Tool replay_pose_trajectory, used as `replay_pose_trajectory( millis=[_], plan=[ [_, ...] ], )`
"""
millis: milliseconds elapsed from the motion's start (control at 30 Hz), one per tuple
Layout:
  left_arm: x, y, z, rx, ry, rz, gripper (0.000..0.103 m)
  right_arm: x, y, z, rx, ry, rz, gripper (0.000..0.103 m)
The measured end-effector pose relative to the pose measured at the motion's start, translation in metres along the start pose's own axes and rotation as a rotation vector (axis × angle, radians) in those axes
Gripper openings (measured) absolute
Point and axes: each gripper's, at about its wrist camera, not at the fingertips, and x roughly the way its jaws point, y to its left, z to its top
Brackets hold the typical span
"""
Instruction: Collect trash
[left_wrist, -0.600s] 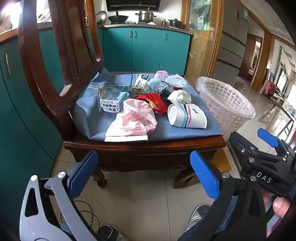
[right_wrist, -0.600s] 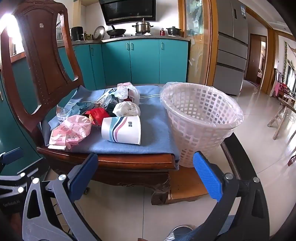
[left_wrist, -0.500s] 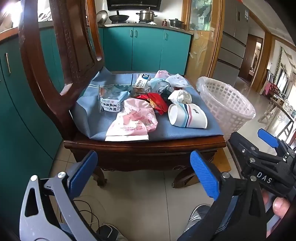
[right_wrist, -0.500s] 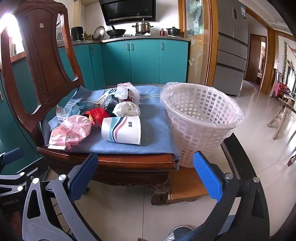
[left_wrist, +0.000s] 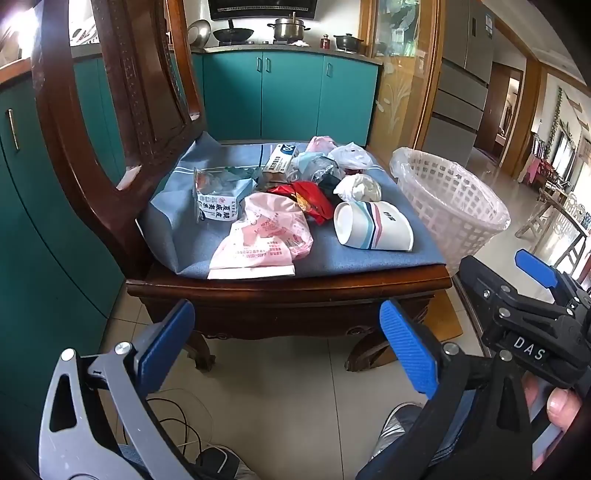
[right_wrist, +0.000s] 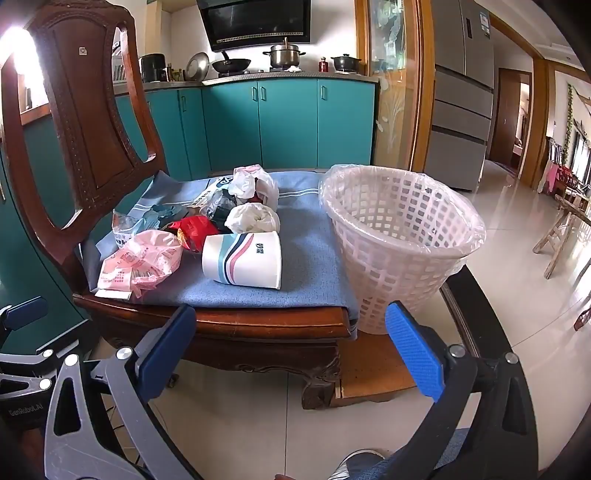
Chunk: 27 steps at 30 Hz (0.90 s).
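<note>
1. Nothing is shifting much since the earlier frames; both views are creeping slightly nearer the chair, trash lying as before.
2. Left gripper is hovering at 6 o'clock, jaws spread wide, gripping nothing.
3. Right gripper is hovering at 6 o'clock in its own view, jaws also wide apart and empty.
4. Wooden chair is sitting just beyond, blue cushion covering its seat.
5. Pink bag is lying at the near cushion edge; paper cup is lying on its side at 3 o'clock of it.
6. Red wrapper, white wad and more wrappers are piling behind.
7. White basket is standing at 3 o'clock of the chair, lined with plastic.
8. Teal cabinets are running along the back.
</note>
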Motion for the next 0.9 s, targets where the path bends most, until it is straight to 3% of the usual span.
replay_pose_trajectory(
  millis=[900],
  plan=[
    [-0.0006,0.0025,0.0001,-0.012,0.009,-0.017,0.1,-0.0019,-0.001,-0.0003,0.003,-0.001,0.0,0.1]
  ],
)
